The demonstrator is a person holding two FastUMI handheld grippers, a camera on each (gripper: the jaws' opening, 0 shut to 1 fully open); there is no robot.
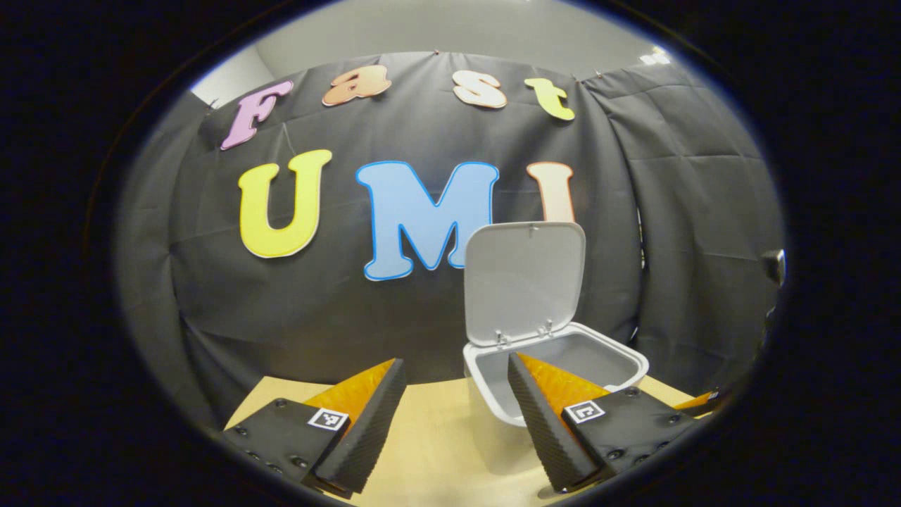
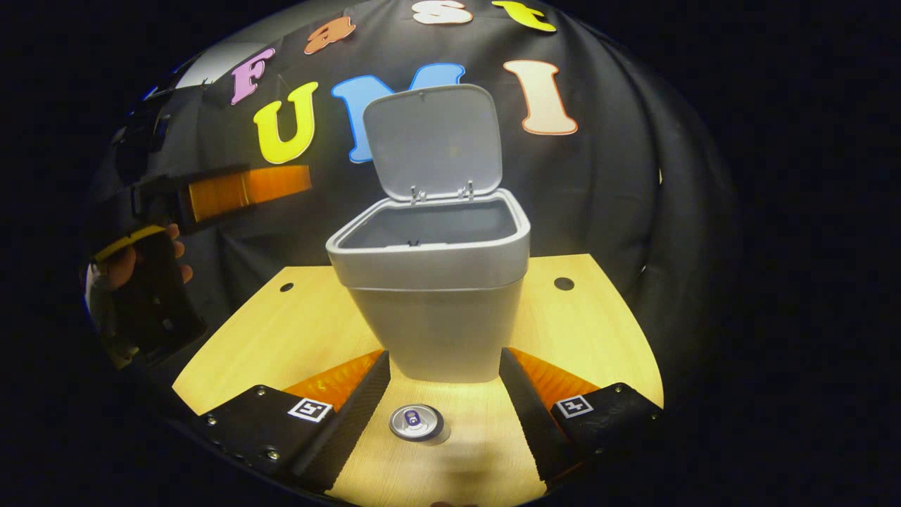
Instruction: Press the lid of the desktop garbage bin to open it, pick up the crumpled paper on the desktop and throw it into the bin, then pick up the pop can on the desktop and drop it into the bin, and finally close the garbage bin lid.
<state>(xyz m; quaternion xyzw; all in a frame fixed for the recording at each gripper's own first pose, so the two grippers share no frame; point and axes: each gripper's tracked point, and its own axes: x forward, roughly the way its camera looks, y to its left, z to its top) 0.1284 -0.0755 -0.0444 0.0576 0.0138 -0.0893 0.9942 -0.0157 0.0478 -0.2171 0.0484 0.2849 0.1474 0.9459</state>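
Black cloth (image 1: 366, 310) hangs in folds as the booth's wall behind and to both sides of a light wooden desktop (image 2: 281, 331). Two round holes sit near the desktop's far corners; a pale wall (image 1: 450, 28) shows above the cloth

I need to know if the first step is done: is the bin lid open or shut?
Open. The lid stands upright on its hinges behind the bin, and the bin's rim and inner walls show.

In the left gripper view, the left gripper's (image 1: 456, 405) right finger hides the front wall of the open grey plastic garbage bin (image 1: 612, 355). In the right gripper view, the silver pop can (image 2: 416, 422) just before the bin shows only its top; the hand (image 2: 123, 264) left of the bin is half hidden.
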